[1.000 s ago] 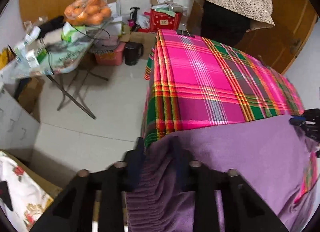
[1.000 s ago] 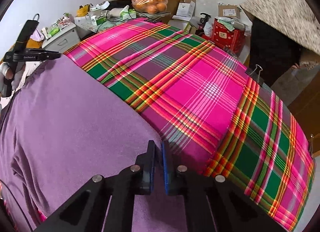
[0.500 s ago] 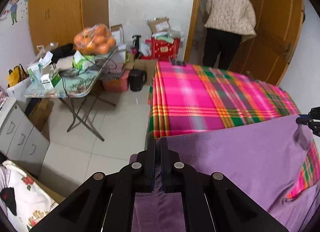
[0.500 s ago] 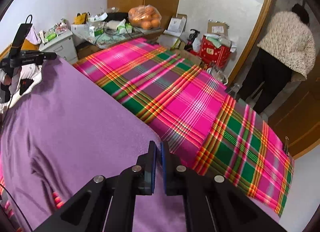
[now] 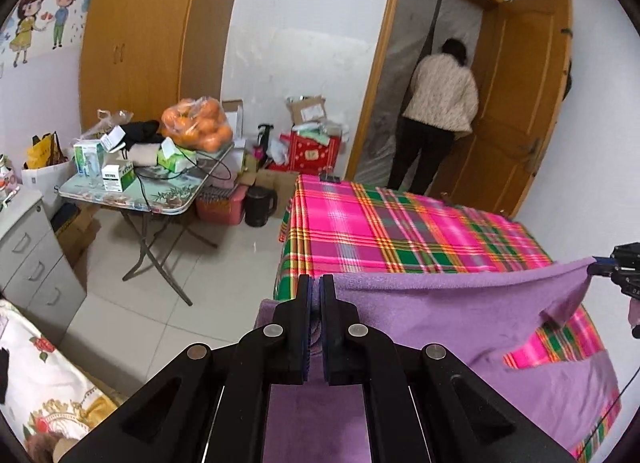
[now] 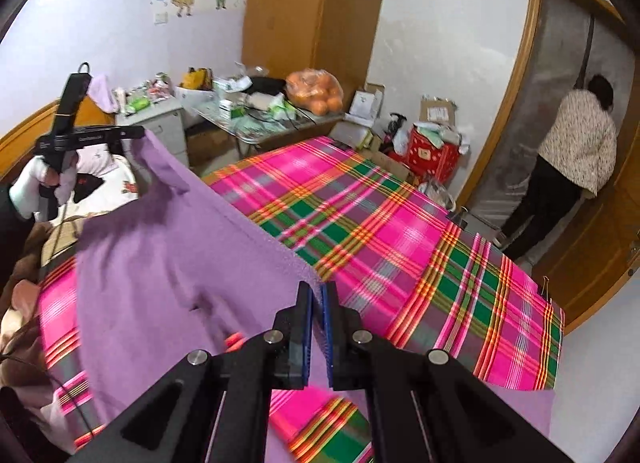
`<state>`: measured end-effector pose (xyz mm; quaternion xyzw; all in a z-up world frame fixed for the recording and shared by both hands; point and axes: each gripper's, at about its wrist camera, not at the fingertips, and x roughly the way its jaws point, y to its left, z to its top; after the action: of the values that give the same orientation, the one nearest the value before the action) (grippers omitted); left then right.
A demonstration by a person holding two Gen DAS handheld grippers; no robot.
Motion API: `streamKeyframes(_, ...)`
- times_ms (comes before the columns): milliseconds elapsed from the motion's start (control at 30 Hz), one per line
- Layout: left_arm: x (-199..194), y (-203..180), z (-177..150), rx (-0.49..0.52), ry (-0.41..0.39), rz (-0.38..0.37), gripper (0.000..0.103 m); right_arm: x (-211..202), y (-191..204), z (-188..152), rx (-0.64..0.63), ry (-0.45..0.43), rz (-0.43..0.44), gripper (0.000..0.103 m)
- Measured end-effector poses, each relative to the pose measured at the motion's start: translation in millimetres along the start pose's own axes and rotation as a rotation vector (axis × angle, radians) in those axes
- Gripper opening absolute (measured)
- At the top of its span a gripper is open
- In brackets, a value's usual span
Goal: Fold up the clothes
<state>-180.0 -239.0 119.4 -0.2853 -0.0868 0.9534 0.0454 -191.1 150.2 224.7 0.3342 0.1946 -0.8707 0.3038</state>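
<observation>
Both the left gripper and right gripper are pinching the purple garment's edge with jaws clamped, lifting it off the plaid-covered surface; next, I judge, carrying it toward twelve o'clock.

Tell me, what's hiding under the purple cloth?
Under the purple cloth you can see the pink and green checked blanket peeking out below its lifted edge. Whatever lies under the rest of the cloth is covered, so I can't tell.
</observation>
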Motion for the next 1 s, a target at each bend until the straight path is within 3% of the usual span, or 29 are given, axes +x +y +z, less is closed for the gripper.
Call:
streamKeyframes(267,-64.0,-3.4,-76.7,0.004,-0.030,0.035,0.004,-43.2,79.5,-62.5,-0.012,0.003,0.065,0.005)
streamKeyframes(533,-69.3,6.2,-158.6,-0.049,0.057,0.093,0.003,0.3,133.0,-142.7,0.029,0.148,0.080,0.006)
streamKeyframes(667,-85.3,14.2,-188.6,-0.145,0.050,0.081,0.006,5.4,142.3,-163.4,0.052,0.147,0.066,0.014)
streamKeyframes(733,-96.2,17.3,-197.9,-0.201,0.021,0.063,0.025,-0.8,145.3,-165.2,0.050,0.115,0.081,0.017)
streamKeyframes(800,-101.1,18.0,-201.2,-0.239,0.002,0.051,0.037,-4.3,151.1,-163.9,0.020,0.093,0.070,0.024)
streamKeyframes(1000,-81.5,10.0,-184.2,-0.310,0.030,-0.044,0.050,2.3,164.7,-152.8,-0.048,0.082,0.051,0.028)
